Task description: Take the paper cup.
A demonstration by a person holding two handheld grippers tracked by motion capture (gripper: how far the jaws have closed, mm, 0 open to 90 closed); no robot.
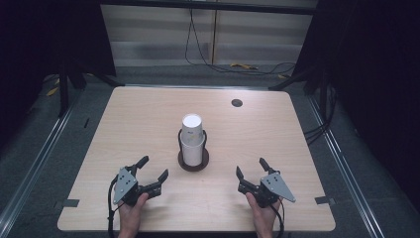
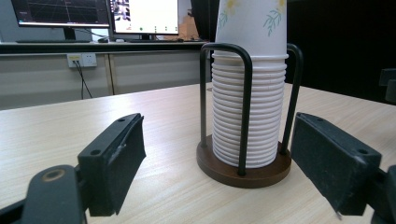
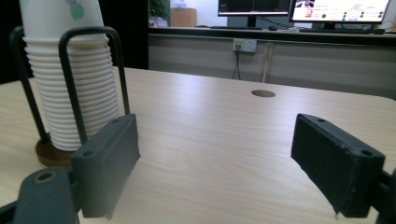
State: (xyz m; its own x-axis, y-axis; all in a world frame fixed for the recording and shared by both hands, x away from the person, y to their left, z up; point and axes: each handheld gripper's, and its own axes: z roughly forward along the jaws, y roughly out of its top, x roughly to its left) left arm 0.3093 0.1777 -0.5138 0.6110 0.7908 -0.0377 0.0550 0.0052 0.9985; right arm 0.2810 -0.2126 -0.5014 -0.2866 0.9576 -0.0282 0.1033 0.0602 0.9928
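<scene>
Wooden table (image 1: 148, 114) — left gripper (image 1: 153, 168) and right gripper (image 1: 250, 166) both spread wide, holding nothing

We are in a lab or test room set up for recording. At twelve o'clock from our table (image 1: 148, 114), cables (image 1: 198, 44) hang down a pale wall panel and trail over a grey floor. Dark curtains (image 1: 44, 39) close in at ten and two o'clock, with metal rails (image 1: 34, 163) along the floor. From table height we see a desk with lit monitors (image 2: 144, 16), showing graphs and windows, and a wall socket (image 2: 81, 59) beneath.
</scene>
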